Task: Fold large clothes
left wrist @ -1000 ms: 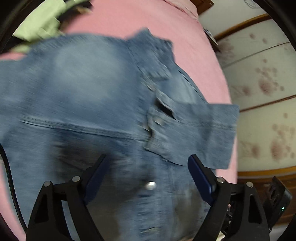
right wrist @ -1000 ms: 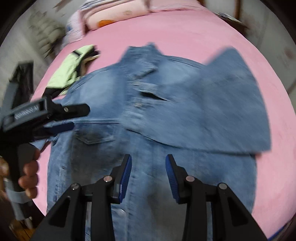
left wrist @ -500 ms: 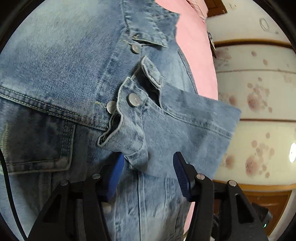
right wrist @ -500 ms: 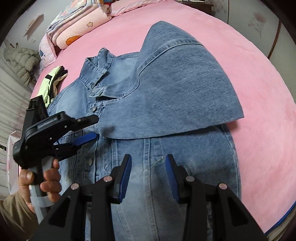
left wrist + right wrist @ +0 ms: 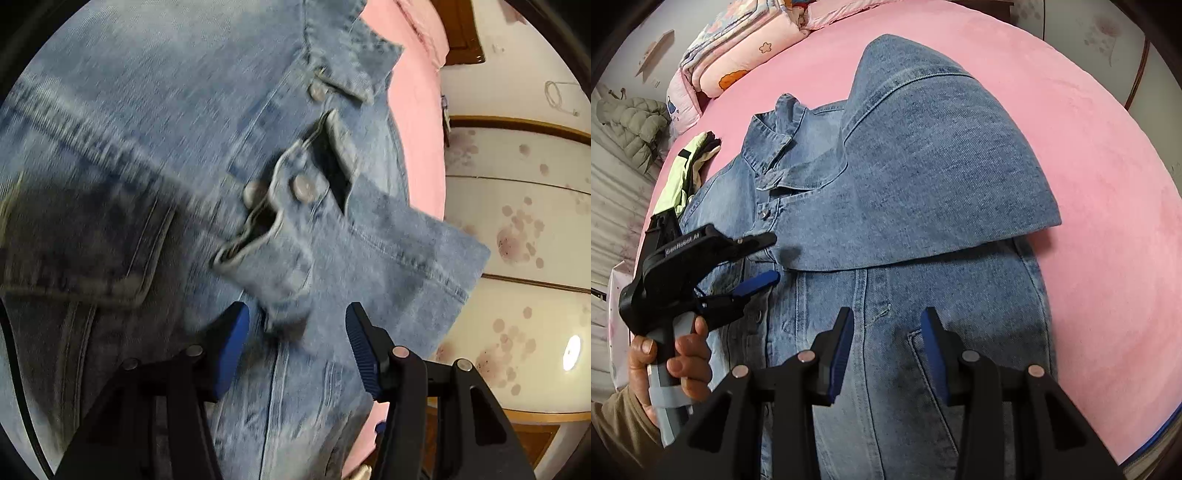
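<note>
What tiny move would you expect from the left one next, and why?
Probably closing on the sleeve cuff. The left hand-held gripper is open with the cuff between its fingers, nothing pinched. The sleeve lies folded across the denim jacket; the right hand-held gripper hovers open.

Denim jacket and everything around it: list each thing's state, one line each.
Denim jacket: flat on the bed, front up, buttoned.
Sleeve: folded across the chest.
Left gripper: open, empty, at the cuff.
Right gripper: open, empty.
Green garment: crumpled beside the jacket.
Quilt: folded.
</note>
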A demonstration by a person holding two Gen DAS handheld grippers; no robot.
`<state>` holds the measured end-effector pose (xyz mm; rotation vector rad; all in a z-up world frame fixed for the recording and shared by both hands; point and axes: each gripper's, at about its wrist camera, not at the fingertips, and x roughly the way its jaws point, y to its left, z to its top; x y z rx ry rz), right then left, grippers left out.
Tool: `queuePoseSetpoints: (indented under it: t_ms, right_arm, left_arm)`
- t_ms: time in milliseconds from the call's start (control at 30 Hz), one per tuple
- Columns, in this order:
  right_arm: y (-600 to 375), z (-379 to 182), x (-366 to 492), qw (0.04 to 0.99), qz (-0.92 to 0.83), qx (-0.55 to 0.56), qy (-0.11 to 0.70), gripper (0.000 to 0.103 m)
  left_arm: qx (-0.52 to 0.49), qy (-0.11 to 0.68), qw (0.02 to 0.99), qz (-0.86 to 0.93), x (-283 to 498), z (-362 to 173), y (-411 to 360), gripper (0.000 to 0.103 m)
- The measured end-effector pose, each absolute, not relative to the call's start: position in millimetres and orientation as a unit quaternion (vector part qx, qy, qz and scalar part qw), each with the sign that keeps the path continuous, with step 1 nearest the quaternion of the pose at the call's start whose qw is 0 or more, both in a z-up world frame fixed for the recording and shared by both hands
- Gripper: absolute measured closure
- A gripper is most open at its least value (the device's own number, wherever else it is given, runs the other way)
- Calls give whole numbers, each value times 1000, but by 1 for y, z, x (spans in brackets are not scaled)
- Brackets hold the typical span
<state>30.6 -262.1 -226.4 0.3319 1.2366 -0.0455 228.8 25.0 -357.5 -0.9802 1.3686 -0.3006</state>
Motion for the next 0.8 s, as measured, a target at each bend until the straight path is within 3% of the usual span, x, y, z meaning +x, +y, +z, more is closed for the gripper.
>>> queuePoseSetpoints:
  t_ms: [133, 167, 233, 333, 633, 733, 800]
  right_arm:
    - [-263, -228, 31, 803, -19, 155, 576, 65]
    - [-264, -229, 31, 802, -18, 156, 576, 65]
    - [-265, -231, 31, 801, -20, 156, 577, 65]
    - [-268, -233, 29, 800, -23, 157, 579, 65]
    - [-281, -227, 31, 810, -39, 128, 571, 65]
    - [-283, -230, 35, 810, -44, 108, 574, 65]
    - [-284, -233, 39, 810, -47, 101, 576, 65]
  left_arm:
    - [-438, 595, 662, -125, 245, -360, 23, 50]
    - [-439, 592, 665, -121, 248, -360, 22, 55]
    - [-427, 587, 679, -111, 250, -354, 20, 79]
    - [-406, 578, 700, -103, 251, -330, 19, 83]
    - [-321, 446, 830, -95, 248, -191, 61, 84]
    - [-288, 451, 843, -47, 242, -192, 94, 82]
    - [-290, 495, 819, -11, 237, -221, 115, 81]
